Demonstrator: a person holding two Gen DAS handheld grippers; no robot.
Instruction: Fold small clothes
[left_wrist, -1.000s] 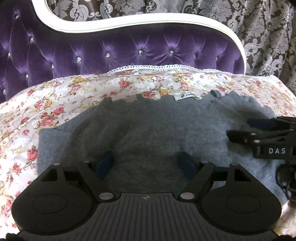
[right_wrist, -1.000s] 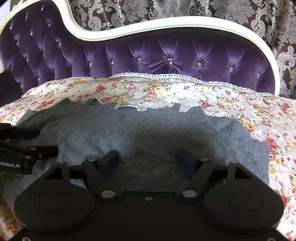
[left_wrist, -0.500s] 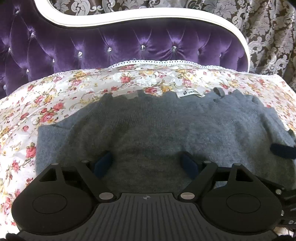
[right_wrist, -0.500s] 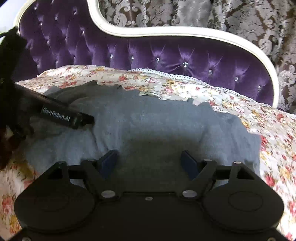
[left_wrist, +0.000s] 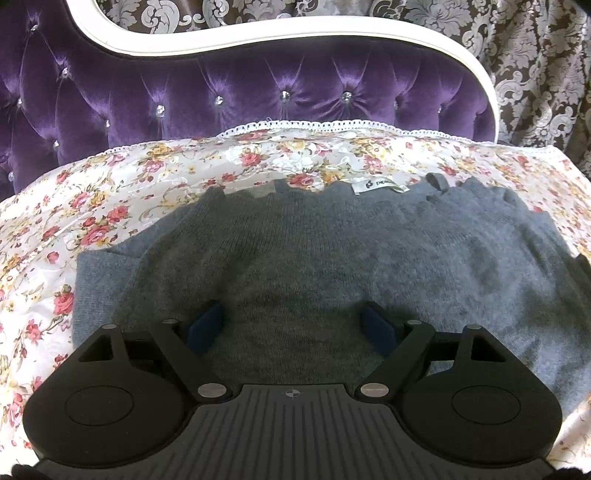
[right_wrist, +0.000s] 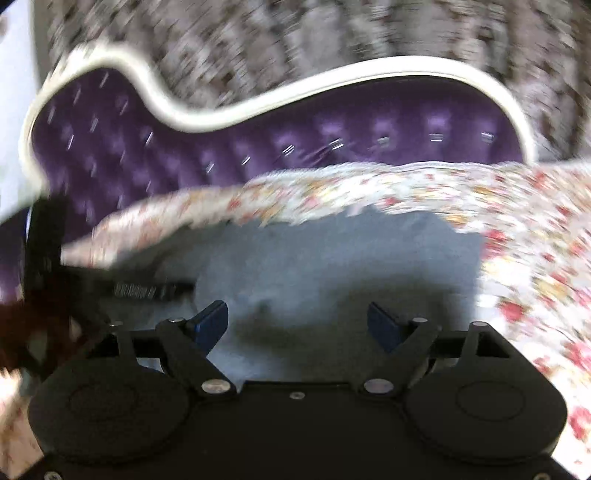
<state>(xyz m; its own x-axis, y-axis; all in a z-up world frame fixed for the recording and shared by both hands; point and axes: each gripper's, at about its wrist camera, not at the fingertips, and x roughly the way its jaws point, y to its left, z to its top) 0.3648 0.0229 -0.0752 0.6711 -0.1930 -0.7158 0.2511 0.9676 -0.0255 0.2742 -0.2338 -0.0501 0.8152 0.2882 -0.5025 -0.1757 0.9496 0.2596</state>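
Observation:
A grey knitted garment (left_wrist: 314, 254) lies spread flat on a floral sheet (left_wrist: 122, 192), with a white label (left_wrist: 380, 186) at its far edge. My left gripper (left_wrist: 293, 326) is open and empty, hovering low over the garment's near part. My right gripper (right_wrist: 299, 325) is open and empty above the garment's right part (right_wrist: 332, 258); this view is motion-blurred. The left gripper's body (right_wrist: 147, 290) shows at the left of the right wrist view.
A purple tufted sofa back (left_wrist: 258, 92) with a white frame rises behind the sheet. A patterned brown-and-silver curtain (left_wrist: 535, 74) hangs behind it. The sheet's lace edge (left_wrist: 332, 125) meets the sofa back.
My right gripper has swung away to the right and left the left wrist view; its own view is now blurred. My left gripper has stayed nearly still, open over the garment.

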